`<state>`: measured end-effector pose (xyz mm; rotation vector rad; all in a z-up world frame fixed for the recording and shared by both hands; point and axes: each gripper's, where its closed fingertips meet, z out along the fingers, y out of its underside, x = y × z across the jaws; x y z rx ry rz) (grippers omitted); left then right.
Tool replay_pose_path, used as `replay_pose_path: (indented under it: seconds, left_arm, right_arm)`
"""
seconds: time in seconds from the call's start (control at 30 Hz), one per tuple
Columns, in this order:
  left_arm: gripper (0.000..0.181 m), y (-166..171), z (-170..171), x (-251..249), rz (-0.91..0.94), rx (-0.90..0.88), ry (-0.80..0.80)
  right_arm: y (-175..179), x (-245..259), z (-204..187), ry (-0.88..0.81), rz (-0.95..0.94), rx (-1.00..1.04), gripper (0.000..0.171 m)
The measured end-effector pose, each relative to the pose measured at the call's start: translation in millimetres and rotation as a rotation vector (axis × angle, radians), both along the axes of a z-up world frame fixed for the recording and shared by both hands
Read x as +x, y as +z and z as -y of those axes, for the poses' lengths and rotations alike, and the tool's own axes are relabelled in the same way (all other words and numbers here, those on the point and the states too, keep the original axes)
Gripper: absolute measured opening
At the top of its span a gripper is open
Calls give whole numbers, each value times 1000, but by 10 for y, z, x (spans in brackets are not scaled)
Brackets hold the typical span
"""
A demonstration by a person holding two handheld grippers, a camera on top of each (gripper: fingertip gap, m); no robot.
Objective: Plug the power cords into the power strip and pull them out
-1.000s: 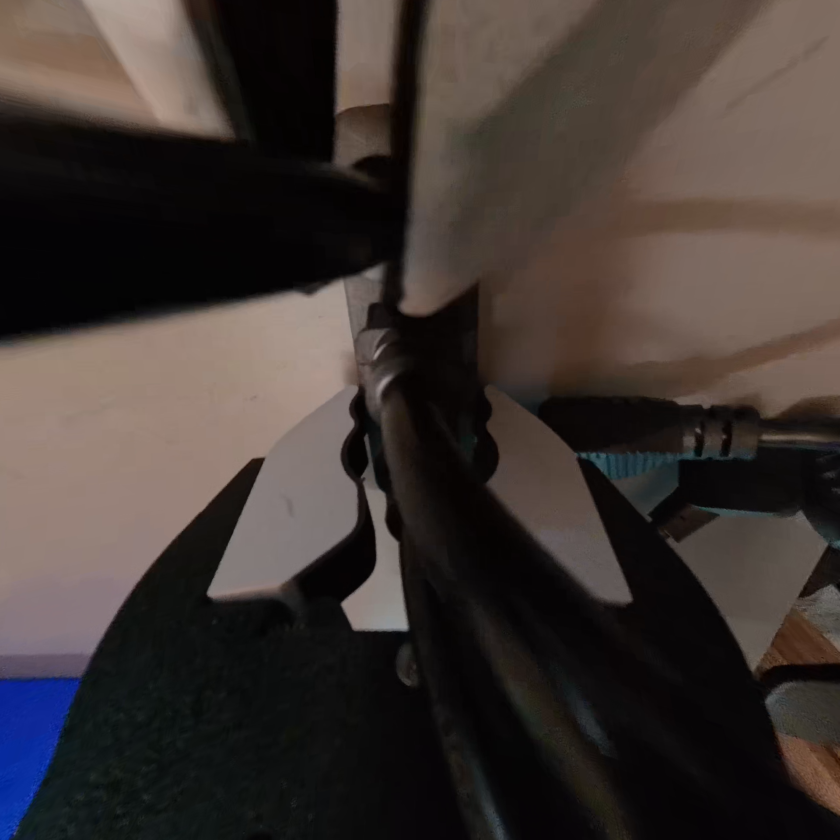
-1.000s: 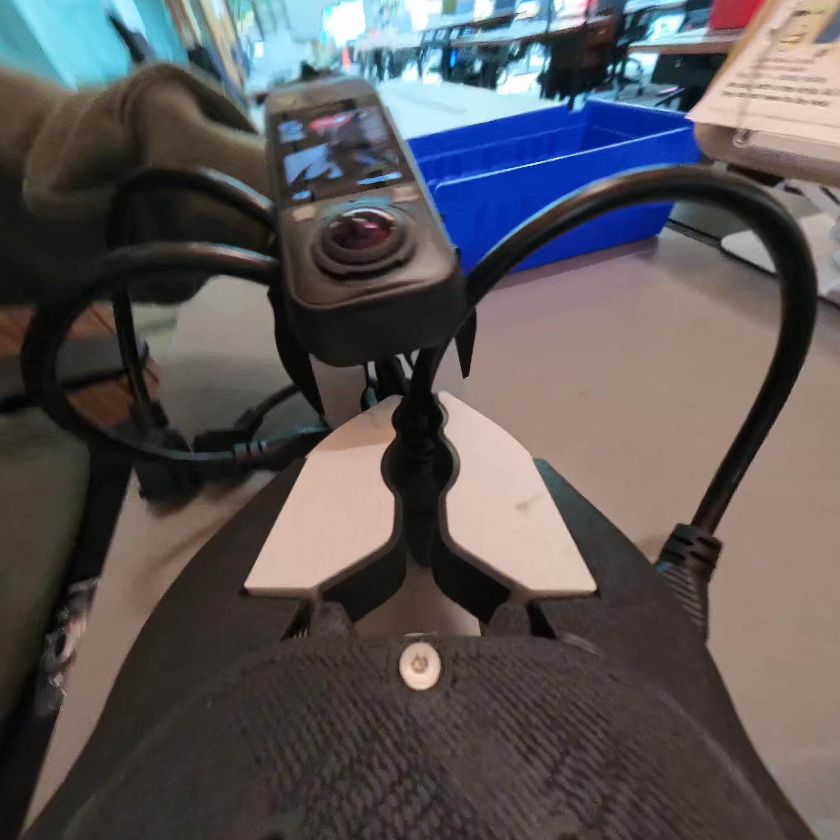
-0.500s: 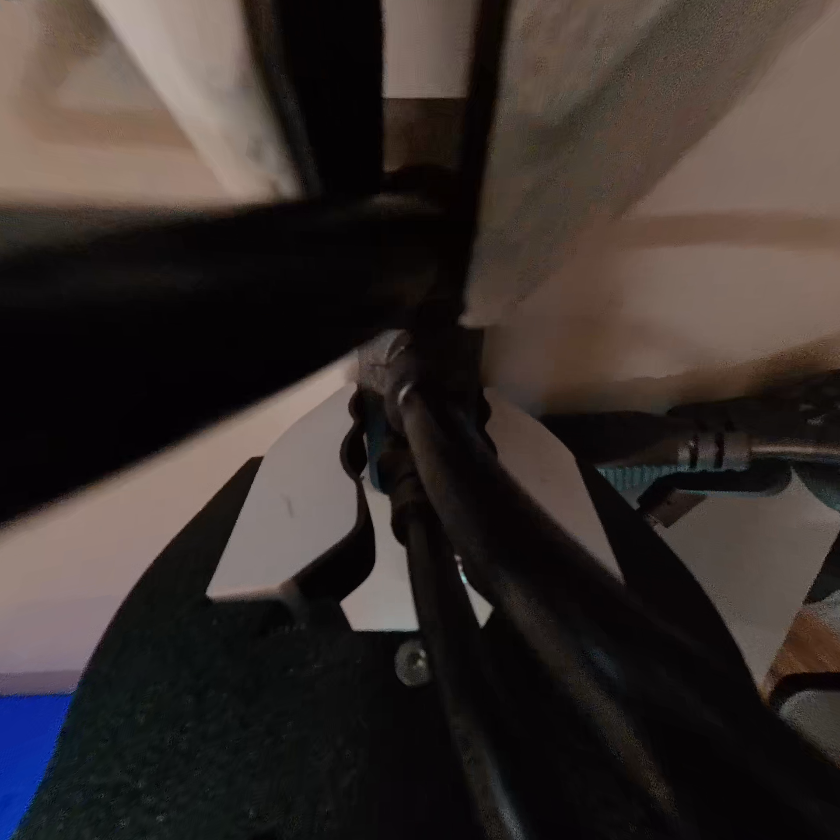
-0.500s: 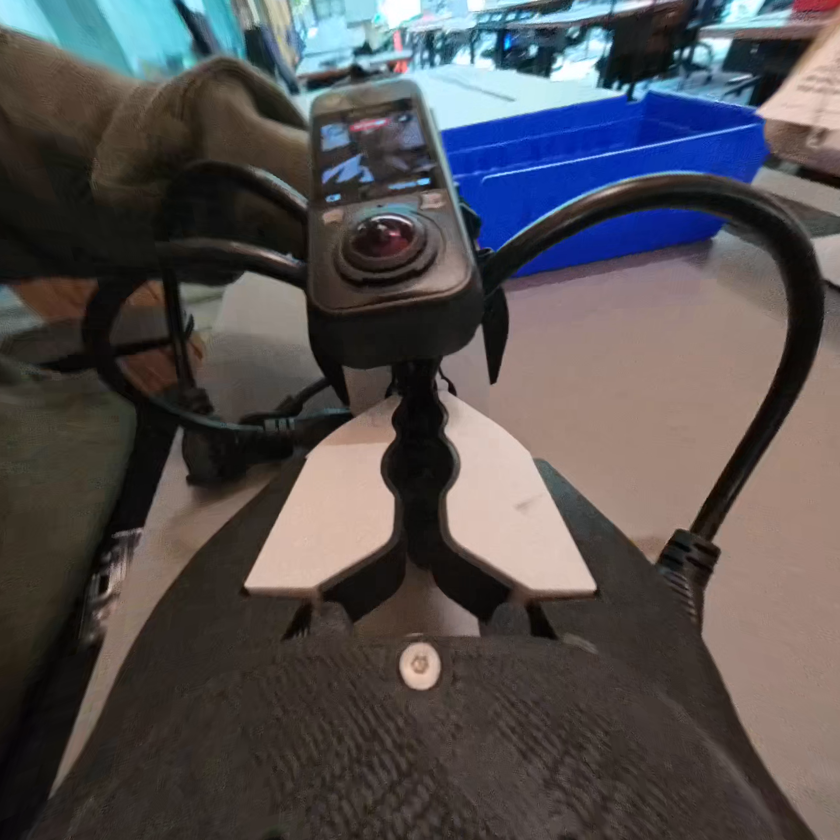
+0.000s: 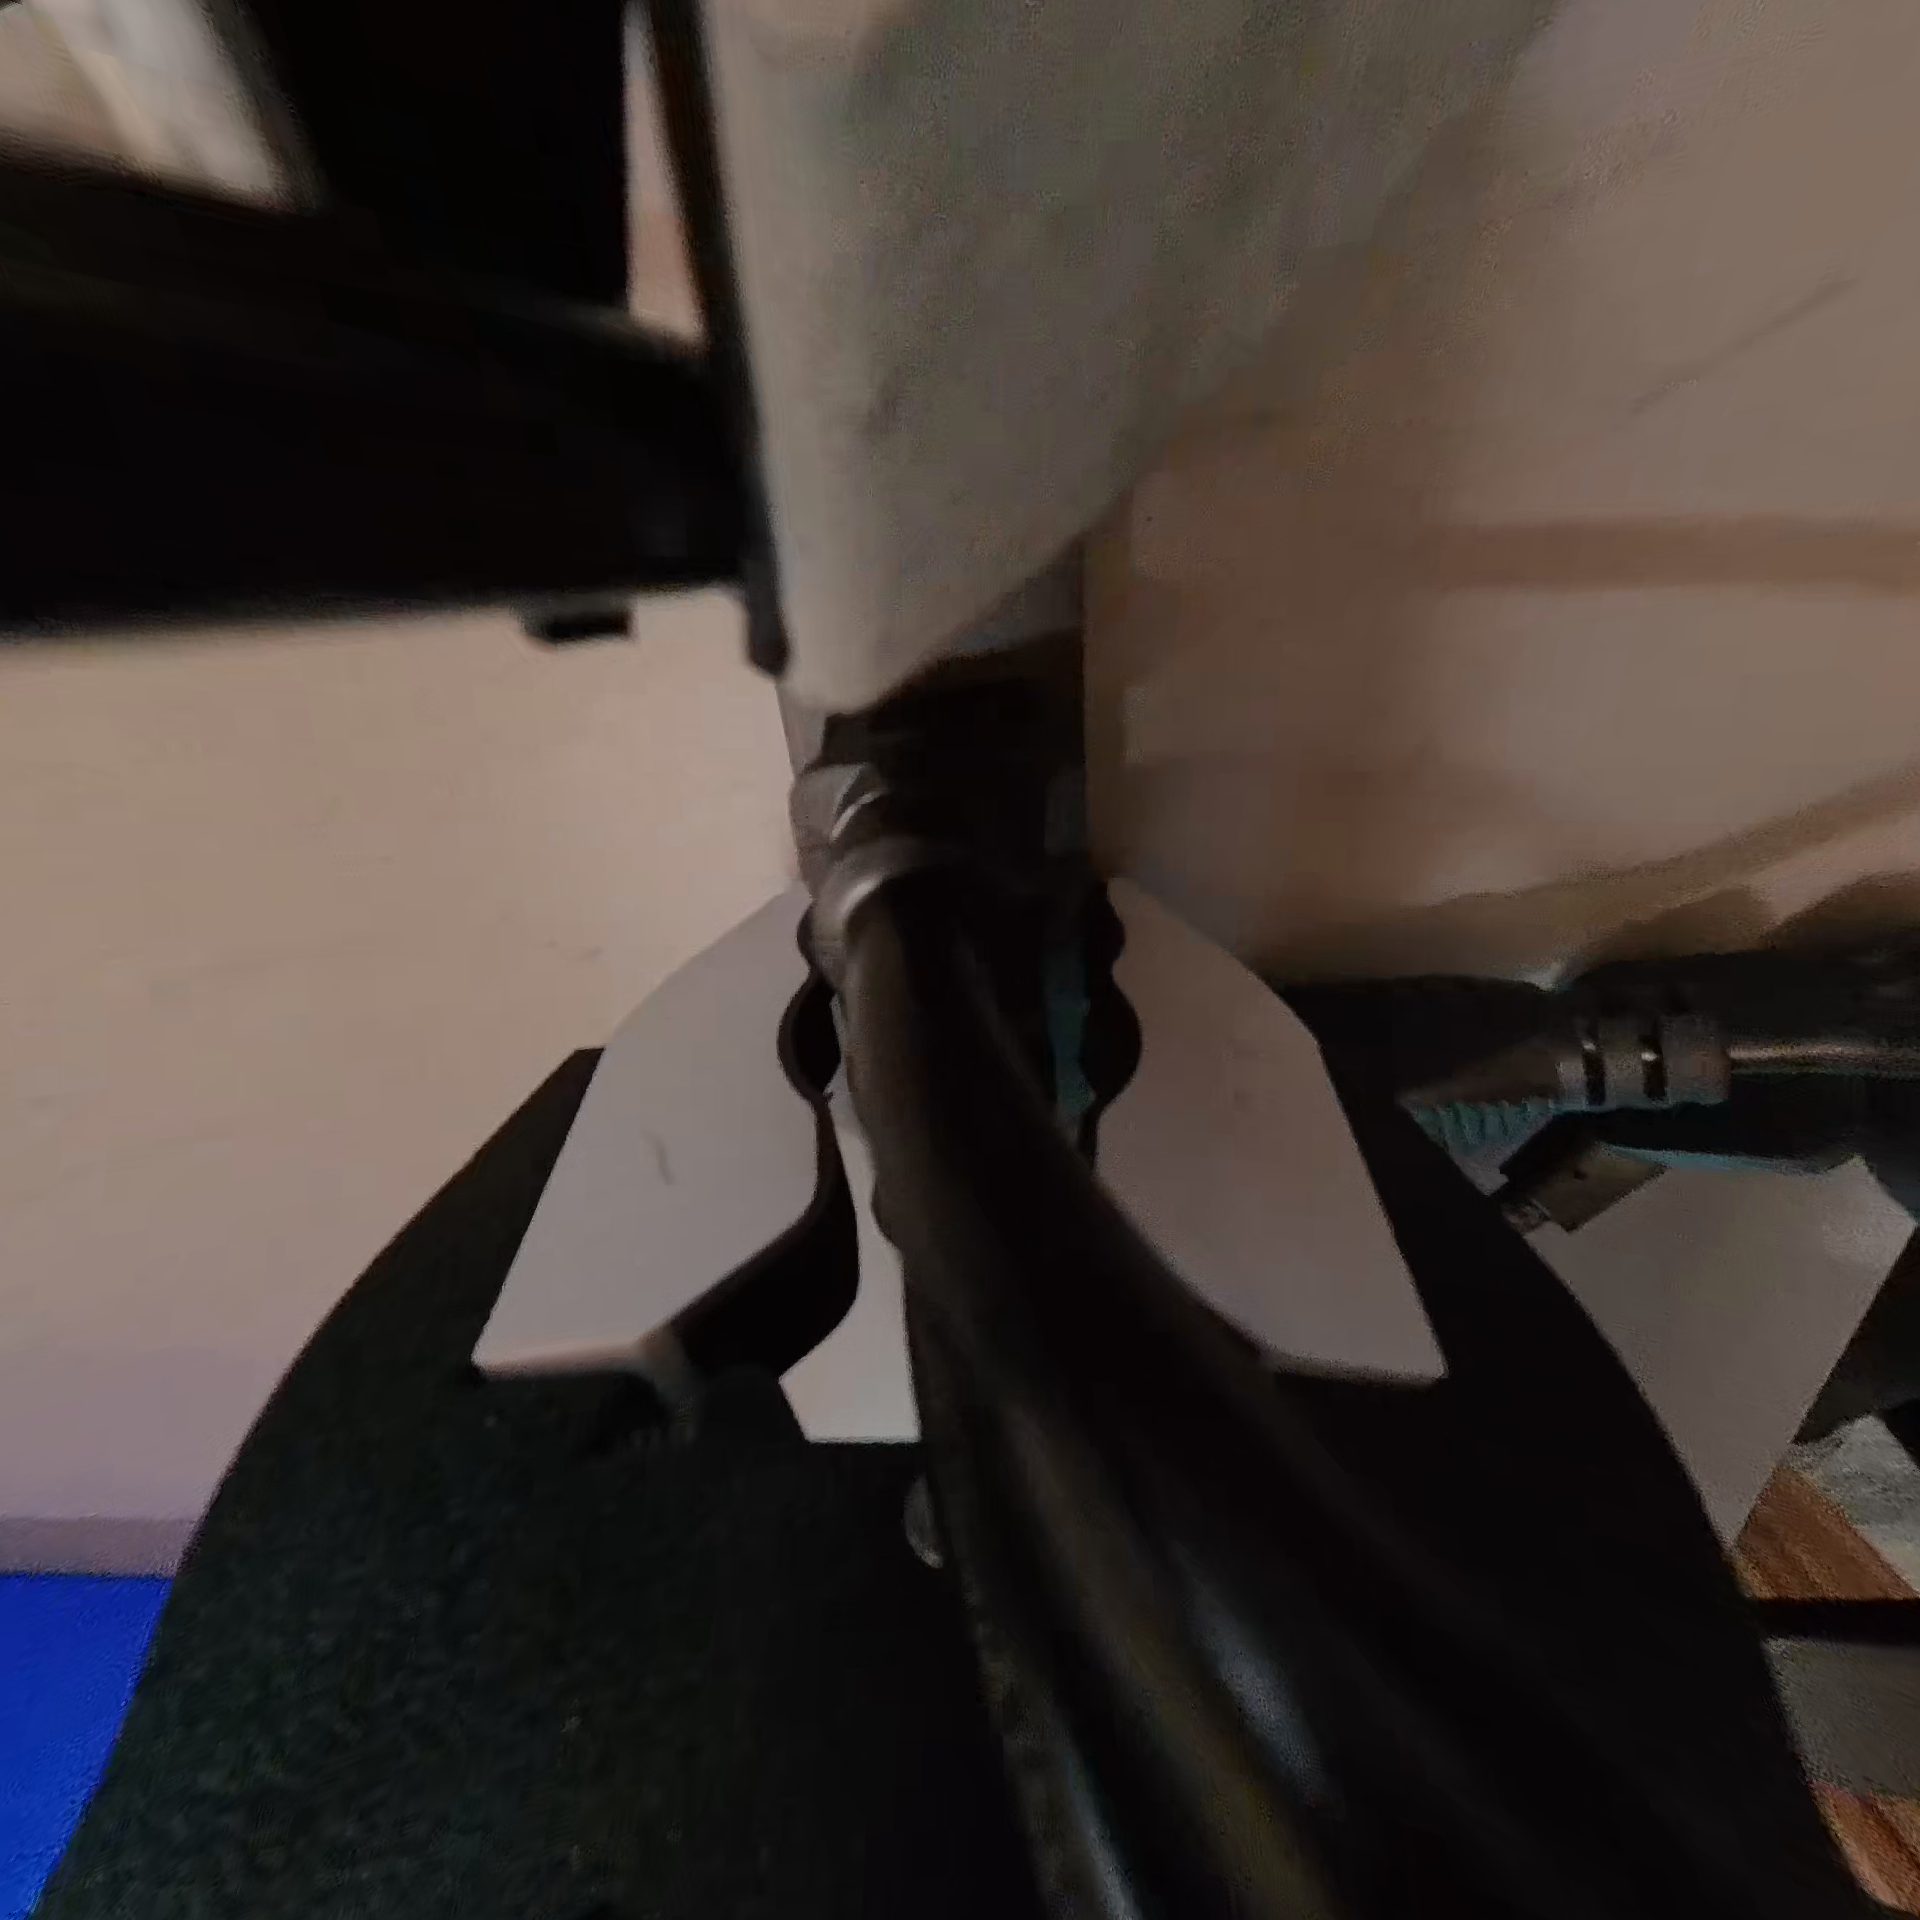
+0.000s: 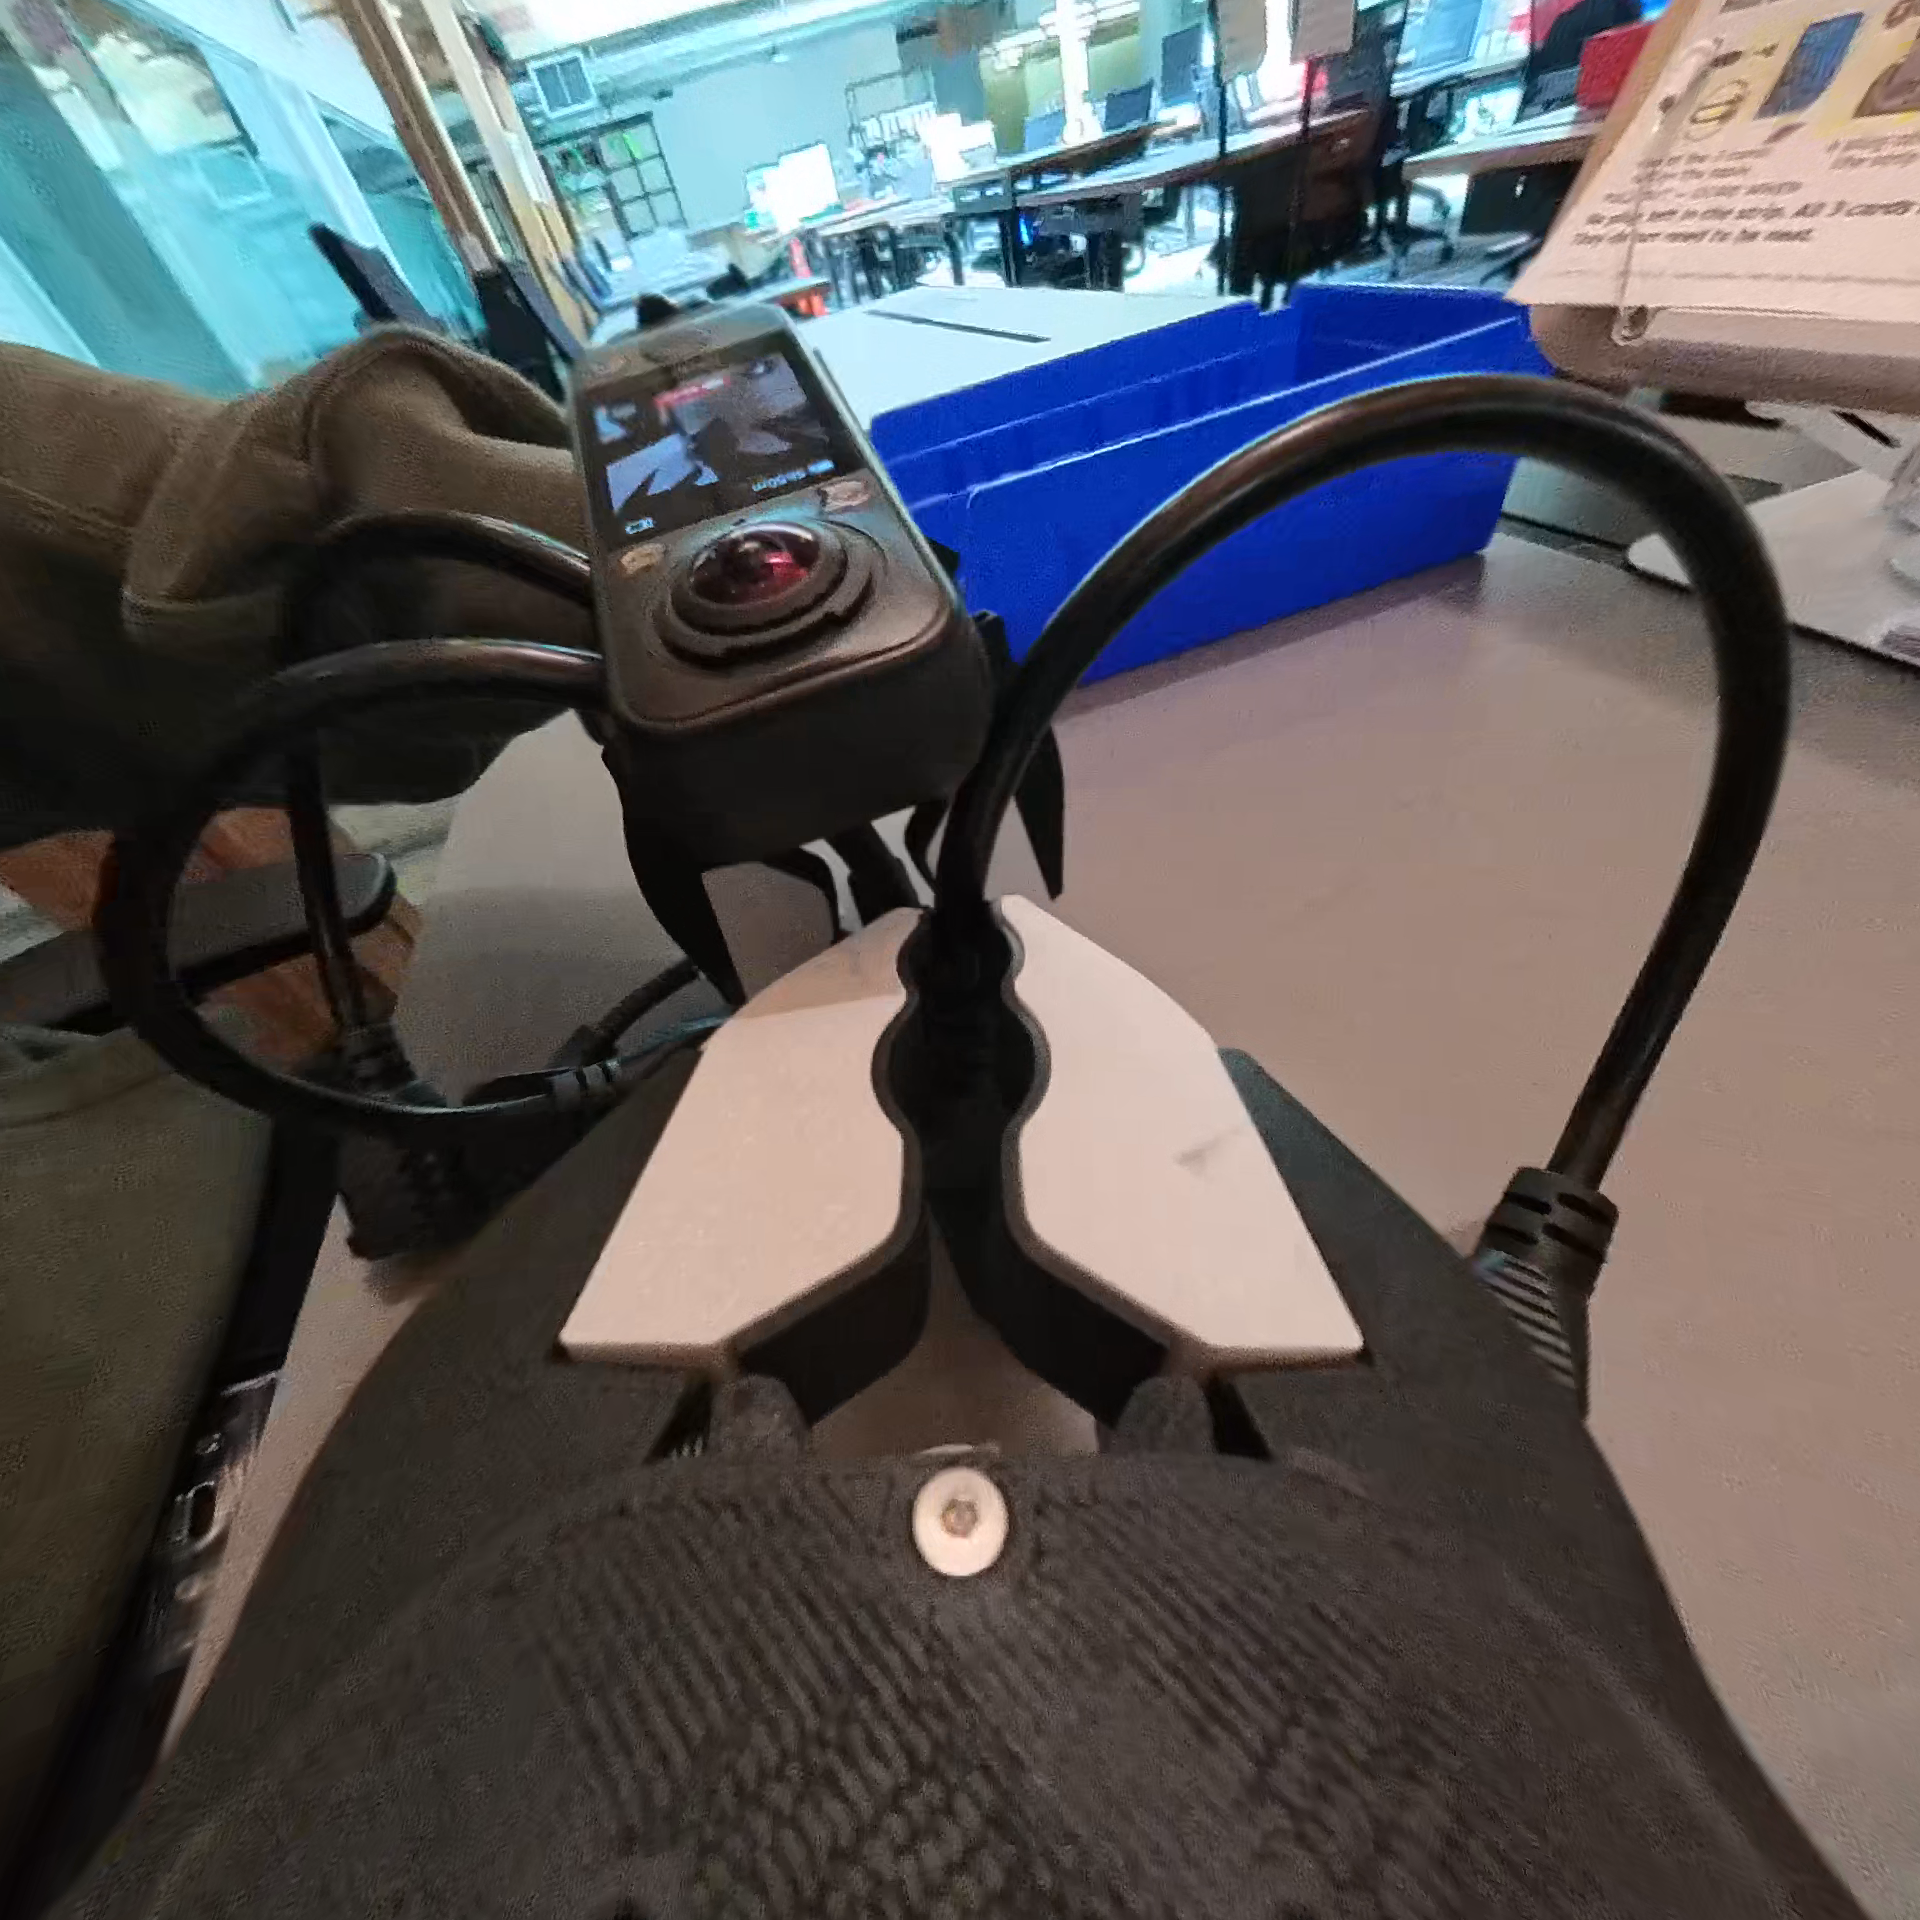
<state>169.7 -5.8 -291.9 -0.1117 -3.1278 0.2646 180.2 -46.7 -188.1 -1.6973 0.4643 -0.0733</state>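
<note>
The room behind was a large workshop with many desks and chairs, and the work surface was a pale grey table (image 6: 1351,831). On the left of the right wrist view, a person's olive sleeve (image 6: 260,499) reached in, and near it black cords made a loop (image 6: 166,935) above the table edge. Next came the left gripper (image 6: 790,904) with its camera (image 6: 758,540) on top, facing this view. In the middle, the right gripper (image 6: 961,961) was closed on a black power cord (image 6: 1455,416); the cord rose from between the tips, made a high arch to the right and came down to a ribbed plug end (image 6: 1538,1247) just beside the gripper body. Behind the arch stood a blue bin (image 6: 1195,468), and a printed sheet (image 6: 1714,156) was at the far right.

In the left wrist view, the left gripper (image 5: 961,935) was closed on a black cord (image 5: 935,1091) near its ribbed collar (image 5: 842,821), very close to the table (image 5: 312,831). Another plug end (image 5: 1642,1060) lay to the right. I could not identify the power strip in these views.
</note>
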Motion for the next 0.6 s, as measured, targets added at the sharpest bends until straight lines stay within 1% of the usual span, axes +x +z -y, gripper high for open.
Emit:
replay_pose_path:
  seconds: [0.1,0.13,0.2,0.27,0.3,0.37,0.4,0.5,0.57,0.6]
  left_arm:
    - [45,-1,2,-44,0,8,-59]
    - [44,-1,3,-39,-3,10,-53]
    - [45,-2,-2,-11,0,8,-32]
    - [45,-3,-1,-8,-1,4,-29]
    - [45,-3,-2,-11,-1,4,-33]
    - [45,-1,9,-48,10,3,-93]
    - [44,-1,11,-48,6,5,-82]
    - [45,-2,12,-16,-12,-11,-39]
    - [45,-2,13,-14,-14,-19,-34]
    - [45,0,10,-21,-11,-21,-49]
  right_arm:
    - [-8,-160,-24,118,72,-61,8]
    - [-6,-146,-17,106,86,-74,8]
    - [5,-64,-6,55,64,-34,8]
    - [6,-57,-9,48,61,-21,8]
    - [10,-81,-22,64,68,-25,8]
    - [6,-212,-36,169,125,-68,8]
    - [5,-195,-31,160,128,-81,8]
    - [35,-63,-25,72,96,6,8]
    - [49,-55,-14,65,75,34,8]
    - [58,-93,-31,91,79,33,8]
